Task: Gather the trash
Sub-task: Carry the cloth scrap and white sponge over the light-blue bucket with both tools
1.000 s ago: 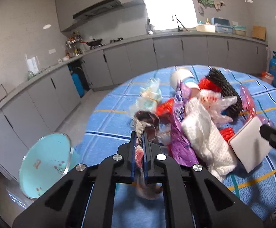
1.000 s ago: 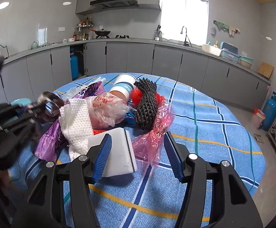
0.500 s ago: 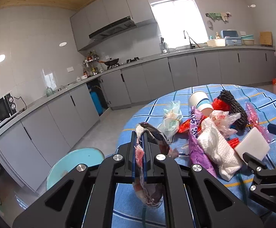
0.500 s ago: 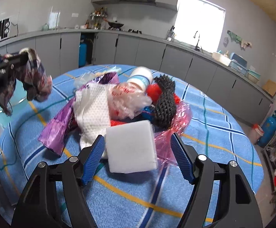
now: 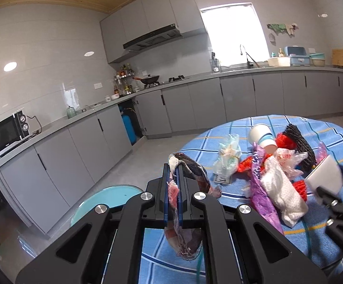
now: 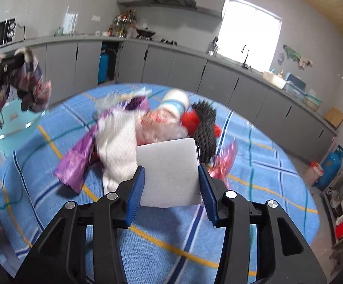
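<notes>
One paper cup [image 5: 262, 135]; one white foam block [image 6: 169, 172]; one teal bin [image 5: 105, 198]; two hand-held grippers [image 5: 173, 177] [image 6: 171, 182].

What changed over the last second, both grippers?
Left gripper lifted the patterned rag off the pile and carried it out toward the teal bin, still clamped. Right gripper was open around the white foam block; it has closed on it and raised it. The rest of the trash pile stayed on the blue tablecloth.
</notes>
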Motion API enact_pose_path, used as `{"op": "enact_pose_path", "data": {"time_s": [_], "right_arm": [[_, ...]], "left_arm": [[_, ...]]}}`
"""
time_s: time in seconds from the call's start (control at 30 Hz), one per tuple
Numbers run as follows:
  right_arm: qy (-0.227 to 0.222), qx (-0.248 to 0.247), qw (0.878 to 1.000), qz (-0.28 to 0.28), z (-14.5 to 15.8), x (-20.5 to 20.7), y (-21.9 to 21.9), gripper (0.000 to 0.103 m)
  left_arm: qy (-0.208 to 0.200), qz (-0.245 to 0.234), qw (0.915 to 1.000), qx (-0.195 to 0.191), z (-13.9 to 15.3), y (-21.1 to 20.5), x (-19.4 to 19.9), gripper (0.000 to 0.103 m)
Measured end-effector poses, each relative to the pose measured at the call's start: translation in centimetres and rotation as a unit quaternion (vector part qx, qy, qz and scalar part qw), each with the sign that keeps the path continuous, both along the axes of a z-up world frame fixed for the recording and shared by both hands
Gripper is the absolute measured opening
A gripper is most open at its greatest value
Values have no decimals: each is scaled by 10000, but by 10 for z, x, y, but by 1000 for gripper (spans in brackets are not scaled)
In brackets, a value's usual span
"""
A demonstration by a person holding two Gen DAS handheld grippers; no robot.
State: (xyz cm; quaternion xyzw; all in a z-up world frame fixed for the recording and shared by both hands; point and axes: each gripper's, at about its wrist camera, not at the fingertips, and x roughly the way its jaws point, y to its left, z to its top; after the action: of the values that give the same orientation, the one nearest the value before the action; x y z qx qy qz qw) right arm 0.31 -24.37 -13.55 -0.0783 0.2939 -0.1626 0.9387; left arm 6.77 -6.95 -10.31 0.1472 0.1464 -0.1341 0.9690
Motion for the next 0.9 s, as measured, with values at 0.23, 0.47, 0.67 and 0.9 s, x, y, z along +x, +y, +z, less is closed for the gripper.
{"op": "enact_pose_path", "data": {"time_s": [0.23, 0.47, 0.67, 0.9], "right_arm": [[-277, 240, 9993, 99, 26, -4, 0, 47], [-381, 574, 9969, 378, 45, 12, 9, 47], [-374, 826, 9935, 684, 55, 35, 23, 47], [-355, 910, 9891, 1103, 59, 64, 50, 47]], "left_arm": [[-35, 266, 9996, 26, 3, 18, 7, 5], [-126, 736, 9972, 102, 8, 43, 21, 5], [-109, 1067, 9942, 93, 10, 63, 35, 5], [-100, 1446, 9894, 130, 12, 84, 48, 5]]}}
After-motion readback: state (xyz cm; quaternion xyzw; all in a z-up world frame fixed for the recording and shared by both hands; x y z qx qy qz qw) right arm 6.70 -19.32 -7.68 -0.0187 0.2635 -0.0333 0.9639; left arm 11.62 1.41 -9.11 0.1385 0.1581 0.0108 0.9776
